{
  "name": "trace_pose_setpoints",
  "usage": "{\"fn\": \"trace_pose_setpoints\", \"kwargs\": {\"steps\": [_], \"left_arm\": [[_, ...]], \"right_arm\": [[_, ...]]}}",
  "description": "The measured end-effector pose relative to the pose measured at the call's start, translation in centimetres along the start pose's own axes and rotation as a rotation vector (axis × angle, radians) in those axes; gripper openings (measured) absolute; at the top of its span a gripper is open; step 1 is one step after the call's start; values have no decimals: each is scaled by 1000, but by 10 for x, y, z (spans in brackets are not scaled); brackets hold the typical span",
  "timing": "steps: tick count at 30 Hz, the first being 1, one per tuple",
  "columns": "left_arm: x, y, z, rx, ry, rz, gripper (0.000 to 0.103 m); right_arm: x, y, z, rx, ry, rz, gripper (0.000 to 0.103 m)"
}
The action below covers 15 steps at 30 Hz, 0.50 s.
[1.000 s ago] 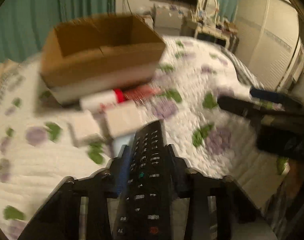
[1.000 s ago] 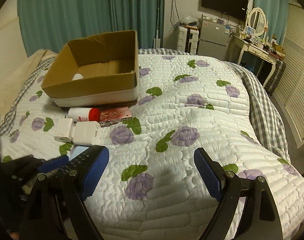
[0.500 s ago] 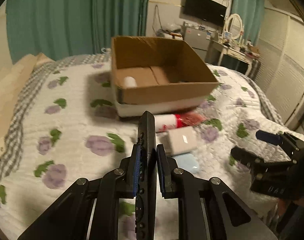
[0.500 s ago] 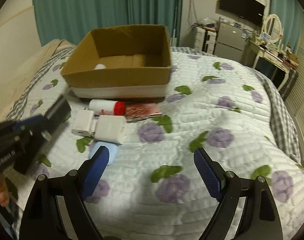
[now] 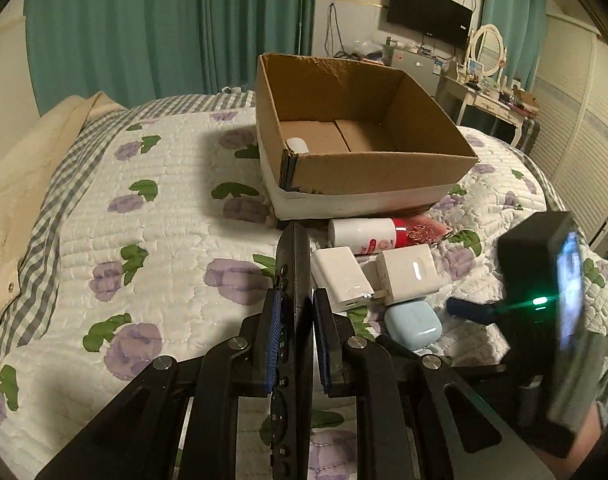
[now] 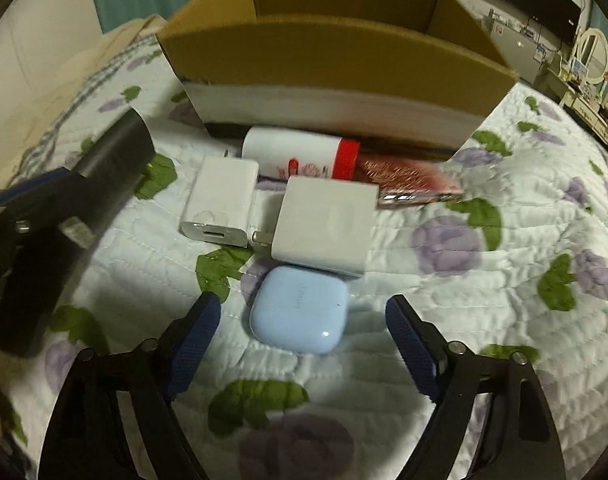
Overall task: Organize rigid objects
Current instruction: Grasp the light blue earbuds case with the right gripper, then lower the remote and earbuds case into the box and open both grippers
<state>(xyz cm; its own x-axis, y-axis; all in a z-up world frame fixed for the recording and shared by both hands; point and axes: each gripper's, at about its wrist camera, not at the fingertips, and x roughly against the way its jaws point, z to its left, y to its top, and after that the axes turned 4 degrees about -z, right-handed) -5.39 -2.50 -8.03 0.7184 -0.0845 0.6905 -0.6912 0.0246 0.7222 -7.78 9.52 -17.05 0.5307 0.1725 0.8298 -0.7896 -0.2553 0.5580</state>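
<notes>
My left gripper (image 5: 297, 314) is shut on a black remote control (image 5: 294, 276), held edge-up over the quilt in front of the cardboard box (image 5: 368, 176). A small white item (image 5: 298, 145) lies inside the box. My right gripper (image 6: 302, 314) points down at a light blue earbud case (image 6: 300, 320); its jaws are closing, with the case between them and the pads clear of it. Beyond the case lie two white chargers (image 6: 222, 200) (image 6: 324, 224), a white bottle with a red cap (image 6: 296, 152) and a flat red patterned item (image 6: 408, 184). The left gripper's body (image 6: 56, 208) shows at the left of the right wrist view.
Everything rests on a white quilt with purple flowers (image 5: 144, 264). A beige pillow (image 5: 20, 184) lies at the left, teal curtains (image 5: 164, 24) hang behind, and a dresser with a mirror (image 5: 488, 92) stands at the far right. The box wall (image 6: 324, 56) rises just behind the small items.
The right gripper dropped toward the blue case, now framed by narrower jaws. The left gripper tightened on the remote, rolled it from flat to edge-up, and its view swung left.
</notes>
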Motion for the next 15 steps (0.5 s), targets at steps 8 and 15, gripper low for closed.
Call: {"fn": "trace_pose_setpoints", "kwargs": {"steps": [8, 15], "left_arm": [[15, 7, -8, -5, -7, -23, 16], [46, 36, -24, -16, -30, -97, 16]], "right_arm": [[25, -4, -2, 26, 12, -52, 52], [103, 28, -18, 36, 10, -220, 52]]}}
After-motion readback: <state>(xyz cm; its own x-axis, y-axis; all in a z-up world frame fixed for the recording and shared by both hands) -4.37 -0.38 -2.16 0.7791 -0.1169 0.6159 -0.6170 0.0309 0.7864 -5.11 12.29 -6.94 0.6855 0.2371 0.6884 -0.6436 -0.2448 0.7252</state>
